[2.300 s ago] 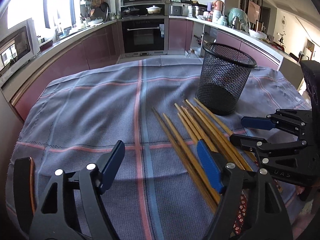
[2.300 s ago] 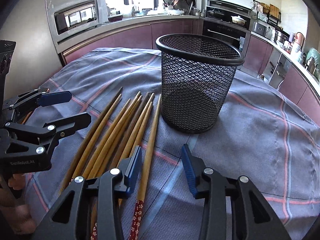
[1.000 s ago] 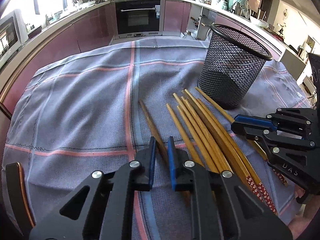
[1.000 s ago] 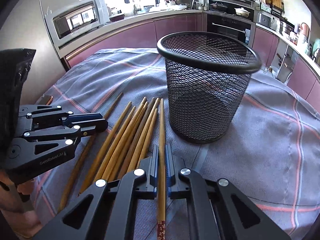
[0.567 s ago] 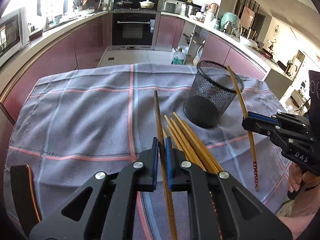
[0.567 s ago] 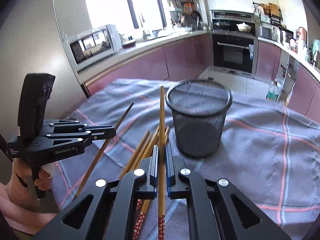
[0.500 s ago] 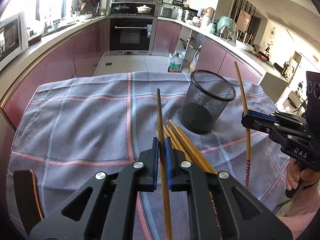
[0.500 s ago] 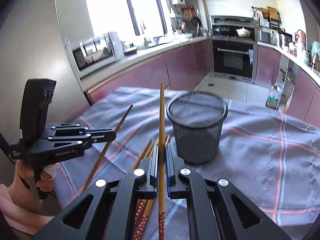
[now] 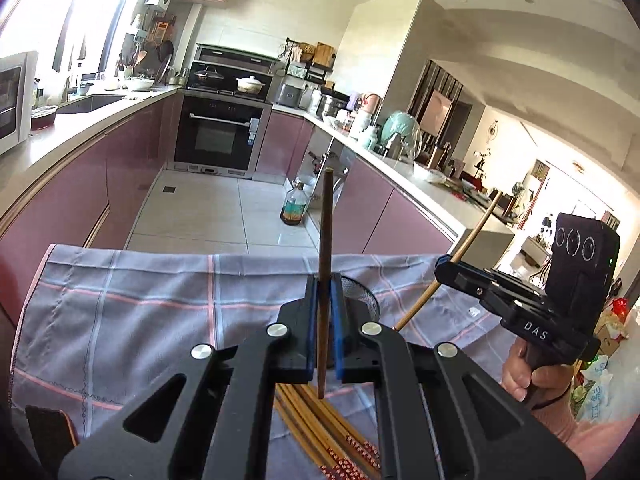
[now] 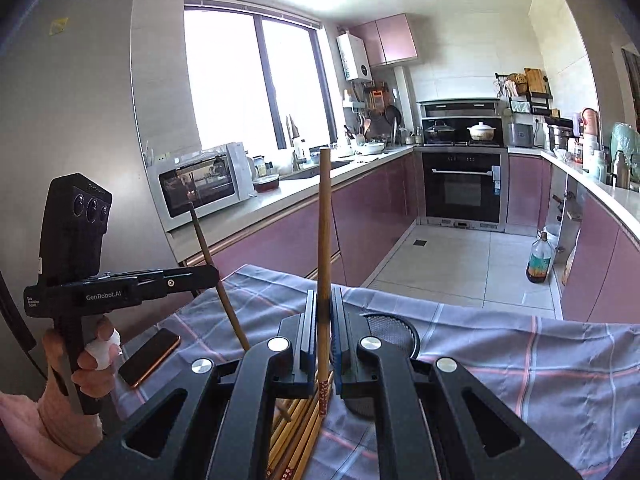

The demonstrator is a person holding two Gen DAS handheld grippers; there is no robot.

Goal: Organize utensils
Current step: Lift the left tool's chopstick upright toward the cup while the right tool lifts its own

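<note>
The desk under its grey cloth with pink check lines (image 9: 120, 312) carries the black wire-mesh cup (image 10: 394, 330), mostly hidden behind each gripper at 6 o'clock. Beside it lie the remaining bamboo chopsticks (image 9: 320, 432). The left gripper (image 9: 324, 320) has its jaws clamped on a dark brown chopstick (image 9: 325, 240); the right gripper (image 10: 323, 328) pinches a pale bamboo chopstick with a red patterned end (image 10: 324, 220). Both sticks look light, stiff and smooth, so a mid-shaft hold seems safest. Readable lettering: "GenRobot.AI" and "DAS".
</note>
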